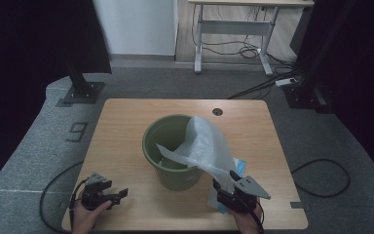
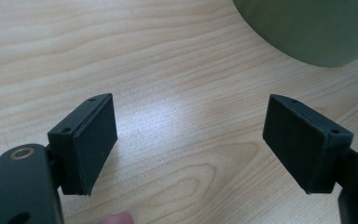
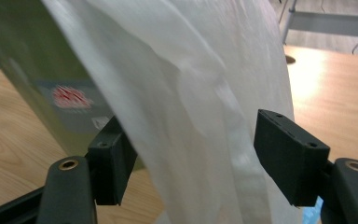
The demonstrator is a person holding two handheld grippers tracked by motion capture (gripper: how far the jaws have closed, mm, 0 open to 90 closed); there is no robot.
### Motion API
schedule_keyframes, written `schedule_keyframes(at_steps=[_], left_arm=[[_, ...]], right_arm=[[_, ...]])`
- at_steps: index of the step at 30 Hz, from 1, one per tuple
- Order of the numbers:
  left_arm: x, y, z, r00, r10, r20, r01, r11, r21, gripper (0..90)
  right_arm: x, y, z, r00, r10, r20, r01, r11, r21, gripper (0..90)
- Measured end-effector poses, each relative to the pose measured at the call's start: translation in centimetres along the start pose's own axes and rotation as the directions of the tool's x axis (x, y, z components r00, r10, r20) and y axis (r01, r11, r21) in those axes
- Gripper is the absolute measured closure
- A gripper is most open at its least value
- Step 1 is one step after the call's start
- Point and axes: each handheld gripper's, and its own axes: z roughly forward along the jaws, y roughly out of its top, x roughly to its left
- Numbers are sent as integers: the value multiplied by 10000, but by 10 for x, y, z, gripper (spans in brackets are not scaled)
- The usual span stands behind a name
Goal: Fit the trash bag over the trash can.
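- Left gripper (image 1: 113,194): held low over the near-left of the table (image 1: 126,126), jaws spread wide, nothing between them.
- Bin (image 1: 168,146): green, round, upright at table centre; judged rigid and stable, unlikely to shift under a light tug.
- Bag (image 1: 207,146): thin translucent white plastic, draped from inside the bin over its right rim toward the near edge. Judged very light, limp, slippery and easily torn; best pinched at the free hanging edge, where layers bunch.
- Right gripper (image 3: 193,154): jaws parted, the bag hanging between them, the right pad clear of the film, so nothing is clamped.
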Motion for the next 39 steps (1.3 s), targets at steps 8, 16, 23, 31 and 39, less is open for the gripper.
schedule_keyframes(at_steps=[8,16,23,31,39], left_arm=[[-28,12,-5,9955,932,179,-924,9949,-402,228],[-62,30,-19,9818,1793,621,-1734,9807,-898,296],[-92,52,-45,9640,2629,402,-2519,9510,-1791,341],[-114,71,-52,9432,3287,474,-3121,9261,-2119,343],[-112,76,-57,9448,3195,720,-2949,9255,-2378,342]], right_arm=[[-9,-18,9,10000,-19,17,19,9999,145,694],[-22,-9,-4,9998,-96,161,108,9972,-734,886],[-29,18,-22,9986,-516,-91,498,9890,-1392,887],[-27,44,-27,9949,-916,-429,837,9839,-1581,886],[-17,58,-28,9890,-1355,-589,1253,9805,-1516,886]])
